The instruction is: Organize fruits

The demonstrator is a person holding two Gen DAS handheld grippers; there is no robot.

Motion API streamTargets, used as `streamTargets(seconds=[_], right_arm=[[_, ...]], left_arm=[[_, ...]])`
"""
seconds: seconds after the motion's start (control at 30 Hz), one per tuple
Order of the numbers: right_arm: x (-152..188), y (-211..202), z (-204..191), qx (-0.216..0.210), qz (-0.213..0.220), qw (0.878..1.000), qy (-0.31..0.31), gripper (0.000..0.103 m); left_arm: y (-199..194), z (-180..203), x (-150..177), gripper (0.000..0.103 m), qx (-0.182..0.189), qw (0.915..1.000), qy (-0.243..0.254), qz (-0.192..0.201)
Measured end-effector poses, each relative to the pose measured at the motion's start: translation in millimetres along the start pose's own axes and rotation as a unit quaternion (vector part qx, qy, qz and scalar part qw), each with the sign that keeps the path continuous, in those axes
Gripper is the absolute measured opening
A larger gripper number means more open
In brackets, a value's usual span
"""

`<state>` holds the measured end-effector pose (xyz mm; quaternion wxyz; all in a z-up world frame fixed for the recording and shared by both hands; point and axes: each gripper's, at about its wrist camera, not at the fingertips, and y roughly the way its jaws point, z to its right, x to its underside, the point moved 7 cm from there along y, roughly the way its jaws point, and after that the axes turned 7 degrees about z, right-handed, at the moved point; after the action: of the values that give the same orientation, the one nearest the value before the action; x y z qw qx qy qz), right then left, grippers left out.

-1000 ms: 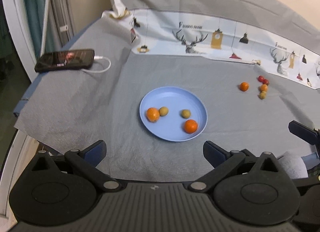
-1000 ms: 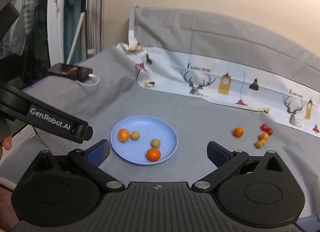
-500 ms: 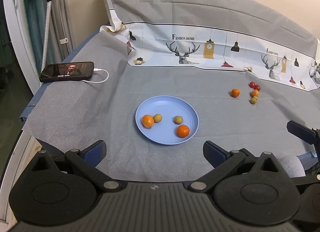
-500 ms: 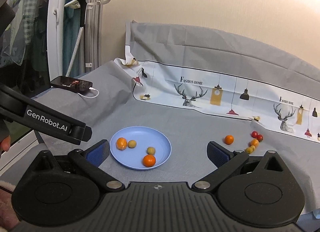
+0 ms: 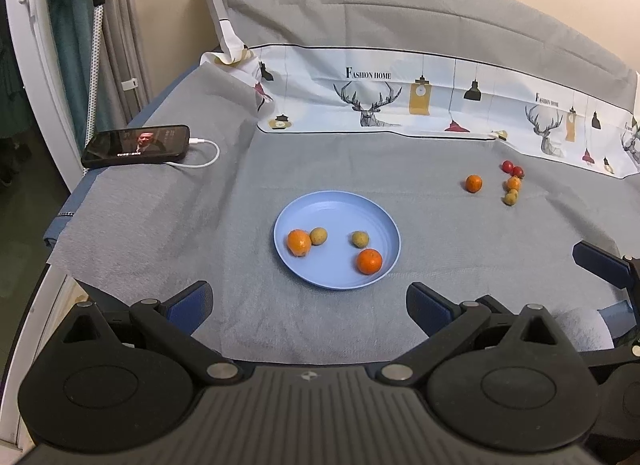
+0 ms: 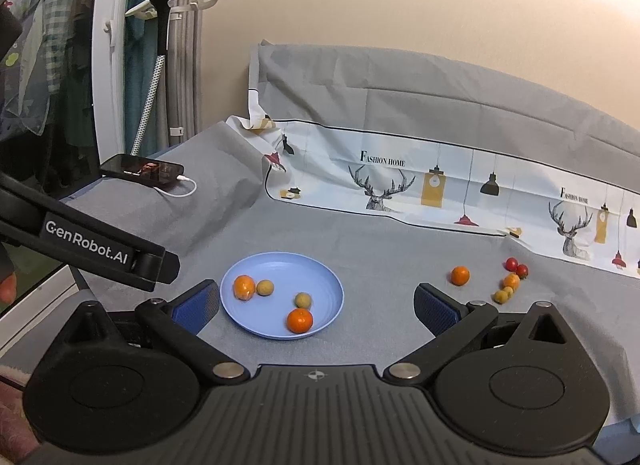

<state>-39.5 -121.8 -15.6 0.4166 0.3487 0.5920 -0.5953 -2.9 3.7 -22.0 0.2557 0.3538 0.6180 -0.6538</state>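
A blue plate (image 5: 340, 205) (image 6: 280, 265) sits mid-table on the grey cloth. It holds two oranges (image 5: 369, 261) (image 6: 299, 320) and two small brown-green fruits (image 5: 319, 235) (image 6: 265, 287). Loose on the cloth at the right lie one orange (image 5: 473, 183) (image 6: 460, 275), two red cherry tomatoes (image 5: 512, 168) (image 6: 516, 266) and a few small orange and brownish fruits (image 5: 511, 189) (image 6: 506, 288). My left gripper (image 5: 310, 305) is open and empty, near the plate's front edge. My right gripper (image 6: 316, 307) is open and empty, held back from the plate.
A phone (image 5: 136, 145) (image 6: 142, 169) with a white charging cable lies at the far left near the table edge. A printed white cloth strip (image 5: 420, 105) runs along the back. The left gripper's arm (image 6: 92, 249) shows at the left of the right wrist view.
Both grippers have drawn back and tilted up, so the plate and fruits look smaller and farther away. Nothing on the table has moved.
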Motion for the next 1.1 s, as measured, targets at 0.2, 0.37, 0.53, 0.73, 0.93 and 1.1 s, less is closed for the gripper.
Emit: streamTargets(seconds=[0.2, 0.37, 0.53, 0.73, 0.93, 1.1], right_arm=[[3, 8, 3, -0.004, -0.011, 1.000, 0.006, 0.102], [10, 17, 7, -0.005, -0.025, 1.000, 0.016, 0.102], [20, 31, 13, -0.006, -0.045, 0.998, 0.033, 0.102], [31, 49, 27, -0.002, -0.065, 0.996, 0.053, 0.102], [48, 71, 63, 0.041, -0.090, 0.991, 0.092, 0.102], [70, 91, 117, 0.108, -0.108, 0.978, 0.139, 0.102]], left_arm=[[10, 1, 2, 0.103, -0.001, 0.9999, 0.002, -0.012], [24, 2, 4, 0.103, -0.001, 0.9995, 0.009, -0.031], [42, 8, 6, 0.103, -0.003, 0.9984, 0.020, -0.052], [66, 17, 1, 0.103, -0.007, 0.9972, 0.028, -0.069], [102, 45, -9, 0.103, 0.006, 0.9943, 0.043, -0.098], [145, 85, -21, 0.103, 0.022, 0.9900, 0.072, -0.119]])
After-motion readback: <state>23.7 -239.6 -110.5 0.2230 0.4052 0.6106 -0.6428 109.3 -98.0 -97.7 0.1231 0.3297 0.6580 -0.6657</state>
